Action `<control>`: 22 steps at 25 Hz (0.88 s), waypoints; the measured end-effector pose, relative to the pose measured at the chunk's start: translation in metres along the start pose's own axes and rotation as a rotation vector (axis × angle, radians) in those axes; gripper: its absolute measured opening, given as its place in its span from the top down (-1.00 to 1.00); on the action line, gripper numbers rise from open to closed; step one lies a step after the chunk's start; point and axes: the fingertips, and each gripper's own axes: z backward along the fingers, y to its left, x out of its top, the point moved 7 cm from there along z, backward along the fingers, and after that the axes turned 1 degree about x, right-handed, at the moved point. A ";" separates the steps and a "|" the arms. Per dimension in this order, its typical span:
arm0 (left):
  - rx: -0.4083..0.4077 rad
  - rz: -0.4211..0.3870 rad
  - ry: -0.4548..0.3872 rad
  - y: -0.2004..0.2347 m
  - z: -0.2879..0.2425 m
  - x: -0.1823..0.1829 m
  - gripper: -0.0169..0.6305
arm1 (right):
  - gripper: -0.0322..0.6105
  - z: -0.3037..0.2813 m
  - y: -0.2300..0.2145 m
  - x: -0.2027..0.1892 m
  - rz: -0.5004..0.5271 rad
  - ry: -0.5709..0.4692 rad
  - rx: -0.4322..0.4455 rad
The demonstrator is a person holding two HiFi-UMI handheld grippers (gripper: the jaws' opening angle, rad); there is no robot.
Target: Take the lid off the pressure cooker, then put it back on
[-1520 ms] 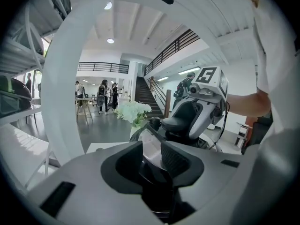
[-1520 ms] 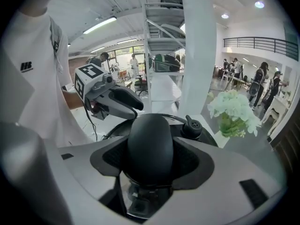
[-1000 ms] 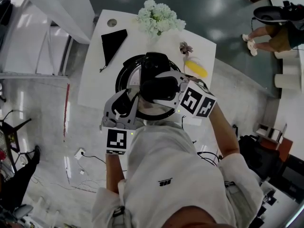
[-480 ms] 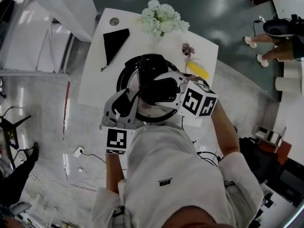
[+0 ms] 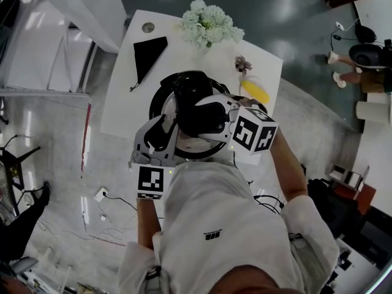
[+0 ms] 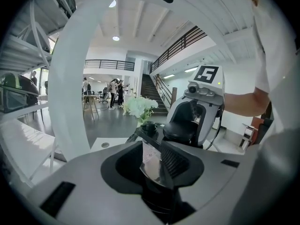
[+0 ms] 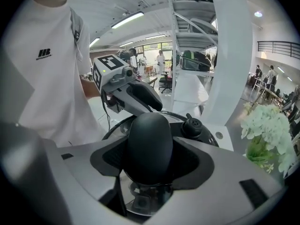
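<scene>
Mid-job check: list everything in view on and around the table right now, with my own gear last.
table: 1, white, under everything
pressure cooker: 1, black rim, table centre
lid handle: 1, black, on top of the cooker
valve: 1, black, beyond the handle
flower bunch: 1, white-green, far table edge
cloth: 1, black, triangular, far left
disc: 1, grey, far left corner
yellow object: 1, right of cooker, unidentified
bystander: 1, partly seen, floor at far right
left gripper: 1, grey, shut on cooker's shiny edge
right gripper: 1, grey, shut on lid handle
shirt: 1, white, the person's own
</scene>
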 end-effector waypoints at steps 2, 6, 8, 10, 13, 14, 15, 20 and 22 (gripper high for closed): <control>0.013 0.002 0.002 0.001 0.002 0.000 0.53 | 0.05 -0.003 -0.001 0.000 0.014 0.004 0.003; 0.034 0.008 0.003 0.004 0.007 -0.001 0.53 | 0.05 -0.011 -0.005 0.001 0.033 0.025 0.019; 0.042 0.012 0.005 0.006 0.009 -0.003 0.53 | 0.05 -0.015 -0.006 0.000 0.045 0.035 0.039; 0.047 0.014 0.007 0.006 0.011 -0.004 0.53 | 0.05 -0.018 -0.007 0.000 0.061 0.037 0.053; 0.053 0.020 0.009 0.007 0.013 -0.006 0.53 | 0.05 -0.020 -0.009 0.001 0.073 0.034 0.075; 0.054 0.021 0.010 0.008 0.013 -0.007 0.53 | 0.05 -0.020 -0.010 0.001 0.076 0.031 0.083; 0.054 0.022 0.010 0.008 0.014 -0.007 0.53 | 0.05 -0.021 -0.012 0.002 0.078 0.026 0.091; 0.057 0.020 0.009 0.008 0.013 -0.007 0.53 | 0.04 -0.022 -0.012 0.002 0.058 0.033 0.086; 0.058 0.017 0.009 0.007 0.013 -0.006 0.53 | 0.04 -0.022 -0.010 0.004 0.038 0.045 0.067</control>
